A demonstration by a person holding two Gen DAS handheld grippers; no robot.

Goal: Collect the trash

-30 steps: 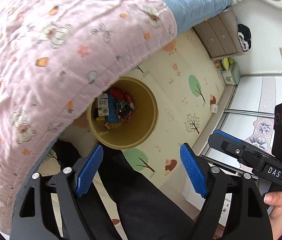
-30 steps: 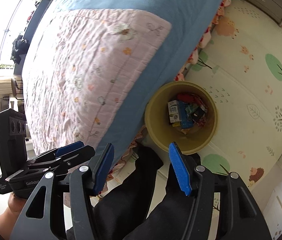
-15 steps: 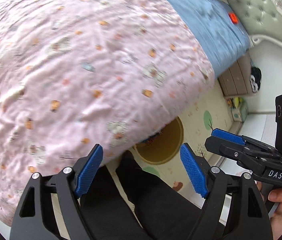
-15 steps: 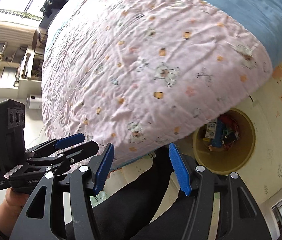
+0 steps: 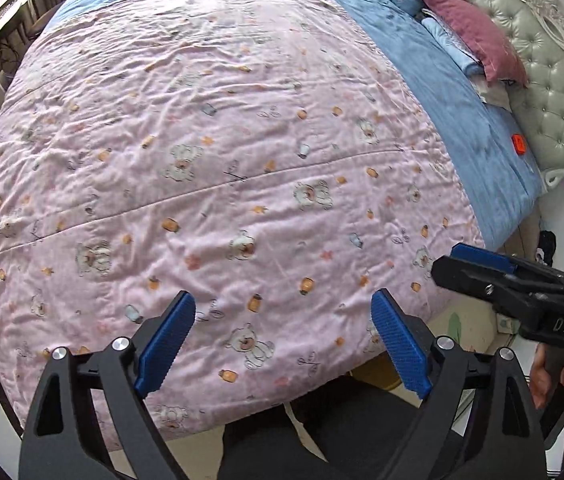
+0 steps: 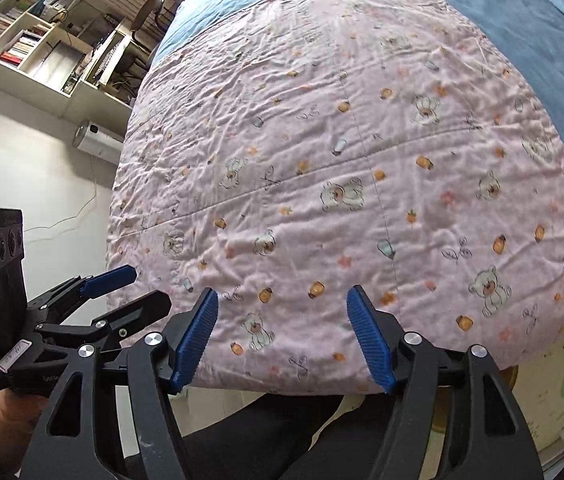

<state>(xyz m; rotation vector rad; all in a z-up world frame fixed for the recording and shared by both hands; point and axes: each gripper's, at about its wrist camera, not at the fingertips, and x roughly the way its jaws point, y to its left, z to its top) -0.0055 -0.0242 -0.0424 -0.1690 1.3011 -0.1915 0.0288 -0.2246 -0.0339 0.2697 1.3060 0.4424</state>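
Left gripper [image 5: 282, 344], right gripper [image 6: 282, 336]: agape, empty.

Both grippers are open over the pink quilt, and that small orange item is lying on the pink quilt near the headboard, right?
Not quite. The orange item lies on the blue sheet, not the pink quilt; the left wrist view shows it. Left gripper and right gripper are open.

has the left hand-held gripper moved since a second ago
Yes. The left hand-held gripper has swung up from the floor bin toward the pink quilt, which now fills its view, jaws open and empty.
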